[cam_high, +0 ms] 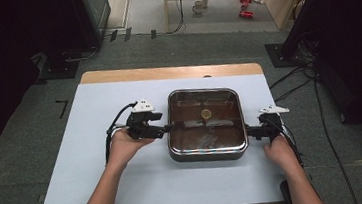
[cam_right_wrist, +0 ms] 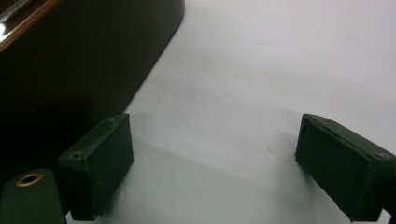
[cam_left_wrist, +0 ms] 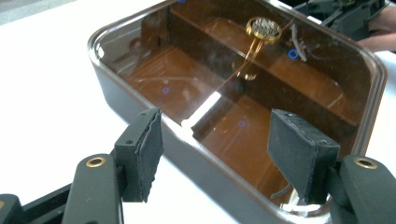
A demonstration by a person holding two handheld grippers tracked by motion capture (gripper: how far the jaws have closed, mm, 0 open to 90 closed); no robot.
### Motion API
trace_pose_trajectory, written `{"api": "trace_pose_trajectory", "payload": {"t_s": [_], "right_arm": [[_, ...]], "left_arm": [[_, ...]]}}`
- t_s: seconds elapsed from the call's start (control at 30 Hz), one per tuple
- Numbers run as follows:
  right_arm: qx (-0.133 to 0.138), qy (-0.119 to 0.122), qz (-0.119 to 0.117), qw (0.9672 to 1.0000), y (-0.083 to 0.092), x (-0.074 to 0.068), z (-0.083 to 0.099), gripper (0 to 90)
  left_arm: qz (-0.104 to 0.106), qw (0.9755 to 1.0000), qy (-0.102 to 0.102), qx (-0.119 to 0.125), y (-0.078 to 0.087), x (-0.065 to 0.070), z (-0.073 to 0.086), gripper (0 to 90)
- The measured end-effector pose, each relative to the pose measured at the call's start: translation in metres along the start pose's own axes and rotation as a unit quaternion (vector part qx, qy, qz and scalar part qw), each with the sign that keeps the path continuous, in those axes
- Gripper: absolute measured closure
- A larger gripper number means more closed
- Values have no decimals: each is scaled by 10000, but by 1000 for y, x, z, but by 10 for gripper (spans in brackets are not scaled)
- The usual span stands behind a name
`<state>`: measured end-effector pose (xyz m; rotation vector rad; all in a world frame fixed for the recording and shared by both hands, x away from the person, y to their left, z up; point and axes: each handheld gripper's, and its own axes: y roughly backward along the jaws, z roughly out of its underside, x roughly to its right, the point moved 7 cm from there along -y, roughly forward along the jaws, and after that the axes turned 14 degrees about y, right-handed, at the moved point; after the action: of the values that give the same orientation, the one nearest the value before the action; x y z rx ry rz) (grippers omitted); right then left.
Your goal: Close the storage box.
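Note:
A dark rectangular pan [cam_high: 209,152] with a shiny rim sits mid-table. Its brown inside is split by a divider [cam_left_wrist: 280,93], and a round brass knob [cam_left_wrist: 264,29] shows near its middle. My left gripper [cam_high: 168,129] is at the pan's left edge. In the left gripper view the left gripper [cam_left_wrist: 217,154] is open, with one pad outside the pan wall, the other over the inside, and the rim running between them untouched. My right gripper [cam_high: 250,133] rests beside the pan's right side. In the right gripper view the right gripper [cam_right_wrist: 215,168] stands open over bare tabletop, beside the pan's dark wall [cam_right_wrist: 70,70].
The white tabletop [cam_high: 127,187] has a wooden strip [cam_high: 166,72] along its far edge. Cables [cam_high: 293,86] trail over the grey floor to the right, and dark equipment stands at both back corners.

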<state>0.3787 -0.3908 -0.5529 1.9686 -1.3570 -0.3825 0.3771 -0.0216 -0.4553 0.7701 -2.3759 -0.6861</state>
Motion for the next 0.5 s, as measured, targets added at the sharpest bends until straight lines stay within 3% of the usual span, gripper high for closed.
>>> {"api": "trace_pose_trajectory", "payload": {"t_s": [0.2,0.4,0.5], "right_arm": [[0,0,1,10000,0,0,0,106],[1,-1,0,10000,0,0,0,106],[-1,-4,1,10000,0,0,0,106]], "left_arm": [[-138,9998,39,128,8,-7,14,355],[-502,9985,40,203,16,-11,28,362],[-571,9981,85,217,19,-13,38,364]]}}
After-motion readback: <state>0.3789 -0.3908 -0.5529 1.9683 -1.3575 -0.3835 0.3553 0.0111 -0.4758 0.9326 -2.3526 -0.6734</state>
